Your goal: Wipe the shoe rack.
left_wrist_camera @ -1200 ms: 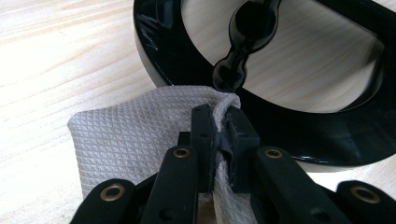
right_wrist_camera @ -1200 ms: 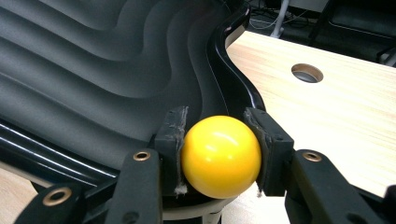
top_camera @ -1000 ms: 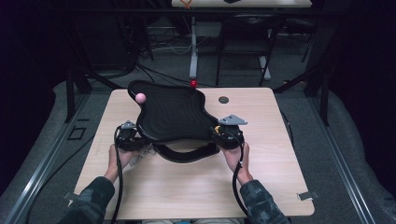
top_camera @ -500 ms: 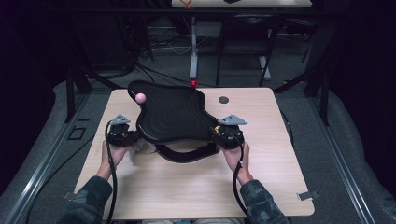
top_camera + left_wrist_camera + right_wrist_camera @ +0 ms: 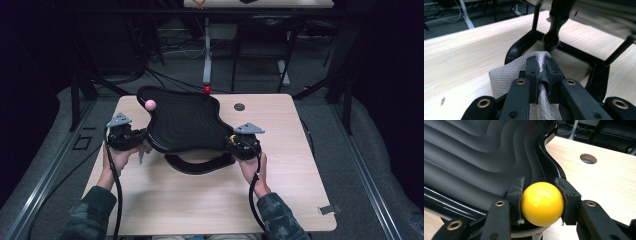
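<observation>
My sleeves point(image 5: 92, 212) are dark, mottled camouflage, ending at the wrists. Each gripper is black. My left gripper point(image 5: 121, 136) carries a grey three-cornered plate on top, and so does my right gripper point(image 5: 245, 142). A black cable trails from each toward six o'clock. Up close, my black jaws show brass-ringed screw holes, small dark screws, and worn, frayed grey pads point(image 5: 516, 192).

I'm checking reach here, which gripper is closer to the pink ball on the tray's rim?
Left. The left gripper, shut on a white cloth, sits just below and left of the pink ball. The right gripper clamps a yellow ball across the tray.
</observation>
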Motion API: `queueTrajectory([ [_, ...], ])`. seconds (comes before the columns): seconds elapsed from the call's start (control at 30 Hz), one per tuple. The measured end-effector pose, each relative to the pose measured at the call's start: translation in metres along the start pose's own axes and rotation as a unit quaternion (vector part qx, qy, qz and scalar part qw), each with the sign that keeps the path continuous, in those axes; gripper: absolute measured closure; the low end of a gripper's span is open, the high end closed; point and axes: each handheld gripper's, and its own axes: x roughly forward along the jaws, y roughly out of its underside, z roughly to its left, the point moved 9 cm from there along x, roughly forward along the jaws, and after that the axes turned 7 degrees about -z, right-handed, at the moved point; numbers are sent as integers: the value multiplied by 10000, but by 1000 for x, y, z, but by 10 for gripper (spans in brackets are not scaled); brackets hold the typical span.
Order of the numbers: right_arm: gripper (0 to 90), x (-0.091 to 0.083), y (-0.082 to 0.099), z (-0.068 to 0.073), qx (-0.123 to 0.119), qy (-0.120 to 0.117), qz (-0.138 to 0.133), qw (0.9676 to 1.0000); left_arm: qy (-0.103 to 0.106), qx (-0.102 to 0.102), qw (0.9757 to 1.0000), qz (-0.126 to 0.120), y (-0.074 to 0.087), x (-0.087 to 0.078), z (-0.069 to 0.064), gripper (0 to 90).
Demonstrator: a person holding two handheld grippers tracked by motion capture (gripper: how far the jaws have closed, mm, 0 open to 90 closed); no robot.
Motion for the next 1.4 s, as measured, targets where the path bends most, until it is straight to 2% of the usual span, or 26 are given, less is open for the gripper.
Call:
queueTrajectory([
  [0.27, 598, 0, 0, 0, 1, 9, 10, 10000, 5, 269, 9994, -234, -26, -10, -3, 822],
  [0.43, 598, 0, 0, 0, 2, 24, 14, 10000, -8, 315, 9987, -396, -37, -14, -1, 822],
  [0.53, 598, 0, 0, 0, 13, 26, 10, 10000, -84, 307, 9988, -376, -37, -14, 0, 823],
  [0.7, 598, 0, 0, 0, 40, 42, 20, 10000, -256, 202, 9990, -300, -24, -16, 4, 825],
  [0.83, 599, 1, 0, 0, 93, 69, 42, 9999, -446, 17, 9984, -361, -10, -21, 10, 823],
  [1.03, 599, 3, -1, 1, 162, 213, 76, 9996, -649, -181, 9975, -214, 19, -21, 16, 823],
  [1.2, 599, 4, -2, 4, 195, 300, 65, 9993, -792, -171, 9967, -72, 35, -17, 20, 824],
  [1.27, 599, 5, -2, 4, 205, 325, 64, 9992, -814, -225, 9964, -43, 41, -15, 20, 824],
  [1.4, 599, 8, -4, 8, 251, 426, 77, 9987, -894, -167, 9958, 67, 49, -10, 19, 825],
])
